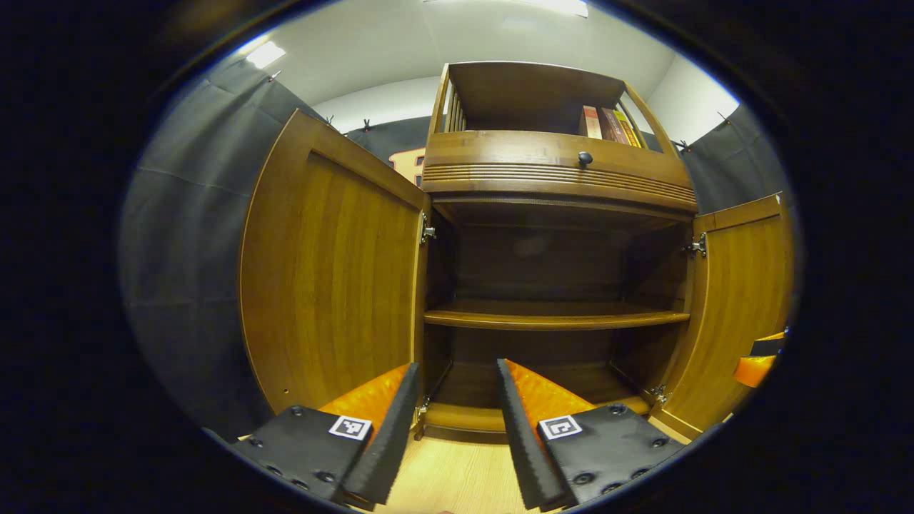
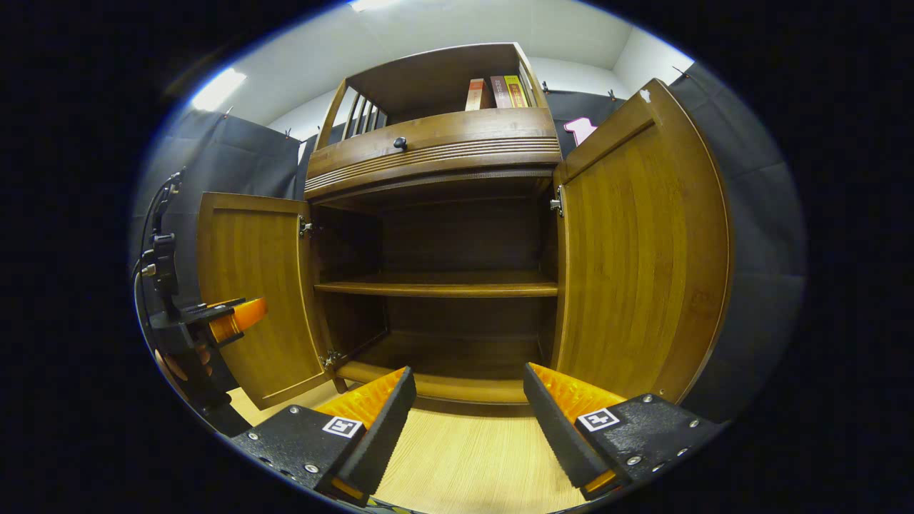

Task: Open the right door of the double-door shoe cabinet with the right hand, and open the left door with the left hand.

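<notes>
The shoe cabinet [image 1: 557, 235] stands right ahead, and both its doors are swung wide. The left door [image 1: 332, 278] sticks out on one side of the cabinet and the right door [image 2: 639, 250] on the other, so the shelf [image 2: 435, 288] inside shows. The job looks done. The left gripper [image 1: 457, 421] waits in front of the cabinet, low over the floor [image 2: 471, 457], jaws apart and holding nothing. The right gripper [image 2: 468, 425] does the same.

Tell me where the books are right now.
The books stand upright at the right end of the cabinet's open top shelf, above the drawer knob in the left gripper view.
</notes>
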`<state>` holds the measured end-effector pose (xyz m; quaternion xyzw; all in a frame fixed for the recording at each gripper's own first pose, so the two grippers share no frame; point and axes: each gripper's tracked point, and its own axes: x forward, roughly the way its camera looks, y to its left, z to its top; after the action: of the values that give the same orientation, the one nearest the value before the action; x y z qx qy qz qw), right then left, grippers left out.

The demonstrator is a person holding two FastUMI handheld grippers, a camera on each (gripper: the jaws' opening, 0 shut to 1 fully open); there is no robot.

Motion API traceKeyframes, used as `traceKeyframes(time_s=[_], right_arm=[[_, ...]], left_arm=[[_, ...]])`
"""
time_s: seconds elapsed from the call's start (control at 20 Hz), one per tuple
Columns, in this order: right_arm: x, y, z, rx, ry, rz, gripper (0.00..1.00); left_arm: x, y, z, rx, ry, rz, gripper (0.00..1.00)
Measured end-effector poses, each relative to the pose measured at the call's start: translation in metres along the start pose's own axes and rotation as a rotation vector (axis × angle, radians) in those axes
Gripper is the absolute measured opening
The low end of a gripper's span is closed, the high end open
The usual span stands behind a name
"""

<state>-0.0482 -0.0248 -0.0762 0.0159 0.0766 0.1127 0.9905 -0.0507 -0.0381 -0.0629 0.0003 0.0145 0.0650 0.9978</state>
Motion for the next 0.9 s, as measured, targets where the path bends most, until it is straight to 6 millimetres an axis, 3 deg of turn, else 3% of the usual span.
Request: traceKeyframes(time_s=[0.1,0.15,0.2,0.3,0.9], right_arm=[[0.0,0.0,0.0,0.002,0.001,-0.001,0.94],[-0.001,-0.001,0.0,0.003,0.001,-0.006,0.81],[-0.002,-0.002,0.0,0.003,0.001,-0.011,0.94],[-0.003,-0.008,0.001,0.006,-0.008,-0.031,0.94],[-0.007,-0.016,0.007,0.036,-0.03,-0.065,0.94]], left_arm=[[0.002,0.001,0.0,-0.001,-0.007,-0.01,0.79],[0.003,0.0,0.001,-0.005,-0.008,-0.018,0.84],[0.003,-0.001,-0.001,-0.006,-0.009,-0.024,0.88],[0.005,-0.003,-0.001,-0.002,-0.008,-0.034,0.96],[0.005,-0.007,0.002,0.025,-0.026,-0.052,0.95]])
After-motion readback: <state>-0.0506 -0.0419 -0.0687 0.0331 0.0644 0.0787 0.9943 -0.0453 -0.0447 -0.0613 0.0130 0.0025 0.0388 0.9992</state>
